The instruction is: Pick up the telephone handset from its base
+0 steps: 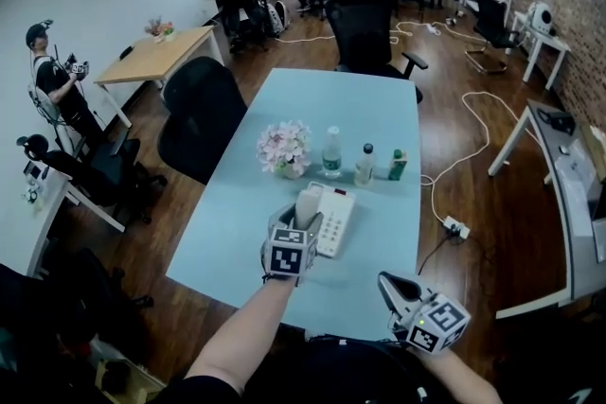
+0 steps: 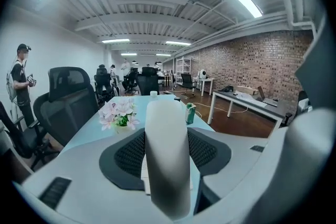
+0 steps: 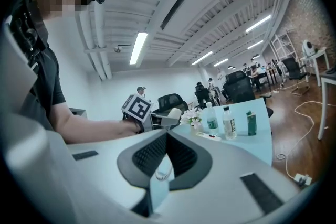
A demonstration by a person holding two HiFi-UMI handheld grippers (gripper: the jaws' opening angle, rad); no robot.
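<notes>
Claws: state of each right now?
Left claw: closed on the telephone handset.
Right claw: closed, holding nothing.

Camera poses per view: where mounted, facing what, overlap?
Head view: head-mounted, steeply down on the light-blue table; left gripper, right gripper, left forearm show.
Left gripper view: on that gripper, along the table; fingers clamp the white telephone handset.
Right gripper view: on that gripper, facing the left gripper and forearm.
All share the pink flowers.

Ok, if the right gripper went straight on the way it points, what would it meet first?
Most likely the left gripper, which holds the handset just ahead of it; depth is hard to judge.
</notes>
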